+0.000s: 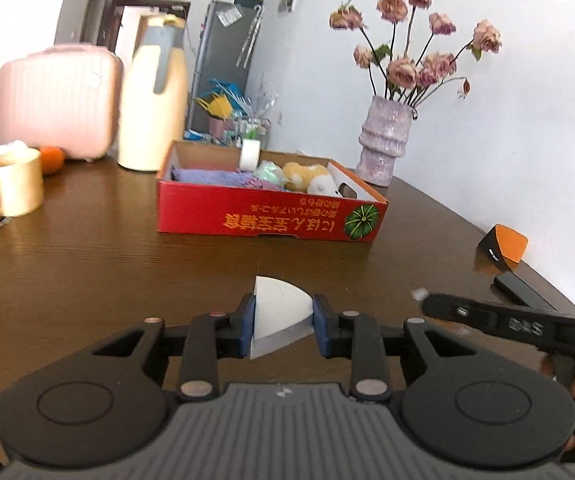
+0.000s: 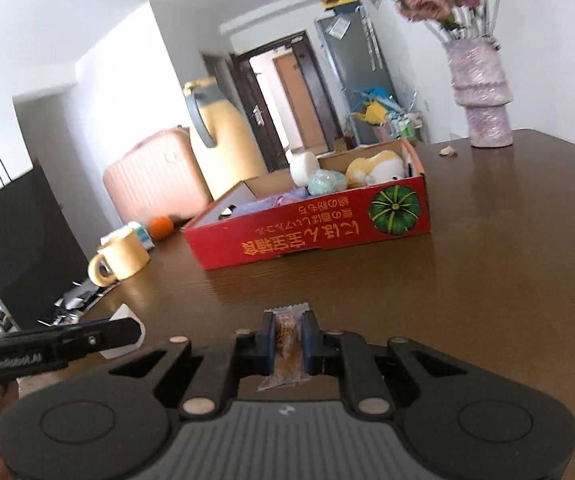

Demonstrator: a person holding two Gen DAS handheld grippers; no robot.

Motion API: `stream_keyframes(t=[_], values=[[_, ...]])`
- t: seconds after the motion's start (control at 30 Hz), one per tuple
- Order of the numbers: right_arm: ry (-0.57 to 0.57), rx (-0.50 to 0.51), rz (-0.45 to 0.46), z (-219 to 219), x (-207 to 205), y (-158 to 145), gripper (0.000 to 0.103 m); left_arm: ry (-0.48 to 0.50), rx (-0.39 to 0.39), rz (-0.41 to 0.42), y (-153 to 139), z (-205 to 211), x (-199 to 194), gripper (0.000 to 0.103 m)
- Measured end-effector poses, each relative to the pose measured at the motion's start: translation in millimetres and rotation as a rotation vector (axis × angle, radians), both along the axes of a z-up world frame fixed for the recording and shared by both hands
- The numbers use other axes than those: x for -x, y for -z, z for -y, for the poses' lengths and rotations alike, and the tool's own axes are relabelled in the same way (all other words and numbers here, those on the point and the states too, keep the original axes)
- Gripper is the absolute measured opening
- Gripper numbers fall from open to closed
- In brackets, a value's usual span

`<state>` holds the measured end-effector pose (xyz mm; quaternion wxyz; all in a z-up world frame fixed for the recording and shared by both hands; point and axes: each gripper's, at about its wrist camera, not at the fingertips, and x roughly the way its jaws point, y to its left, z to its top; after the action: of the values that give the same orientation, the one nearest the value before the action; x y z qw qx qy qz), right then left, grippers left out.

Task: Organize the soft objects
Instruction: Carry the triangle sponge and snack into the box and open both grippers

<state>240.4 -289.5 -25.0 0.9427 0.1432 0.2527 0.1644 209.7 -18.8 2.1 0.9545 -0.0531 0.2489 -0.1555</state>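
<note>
Left gripper [image 1: 283, 320] clamped on a white wedge sponge [image 1: 281, 312] at its flat sides — rounded edge points up-frame toward the red box [image 1: 271, 216], centre frame, already holding plush toys [image 1: 305, 176]. Right gripper [image 2: 289, 344] nearly closed on a wrapped snack [image 2: 287, 344], long axis along the fingers — both held clear of the counter [image 2: 487, 280], likely bound for the box.

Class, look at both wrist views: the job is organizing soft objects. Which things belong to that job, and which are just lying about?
Job:
left gripper with white foam wedge
right gripper with wrapped sweet
red box
plush toy
purple cloth

Lying about:
vase of flowers
yellow mug
pink case
thermos jug
orange
</note>
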Motion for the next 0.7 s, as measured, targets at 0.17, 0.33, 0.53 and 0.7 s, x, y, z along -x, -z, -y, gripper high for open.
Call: stream_keyframes(t=[0.17,0.33,0.53,0.7], values=[[0.013,0.018,0.026,-1,52,-8,0.012,-0.020,-0.033,0.056,-5,-7,34,0.030],[0.015,0.050,0.044,-9,74,-15,0.012,0.043,-0.017,0.092,-7,-3,53,0.030],[0.012,0.067,0.059,-17,70,-24,0.012,0.056,0.002,0.097,-9,0,40,0.030],[0.021,0.066,0.085,-12,45,-37,0.013,0.092,0.019,0.123,-23,6,-1,0.030]])
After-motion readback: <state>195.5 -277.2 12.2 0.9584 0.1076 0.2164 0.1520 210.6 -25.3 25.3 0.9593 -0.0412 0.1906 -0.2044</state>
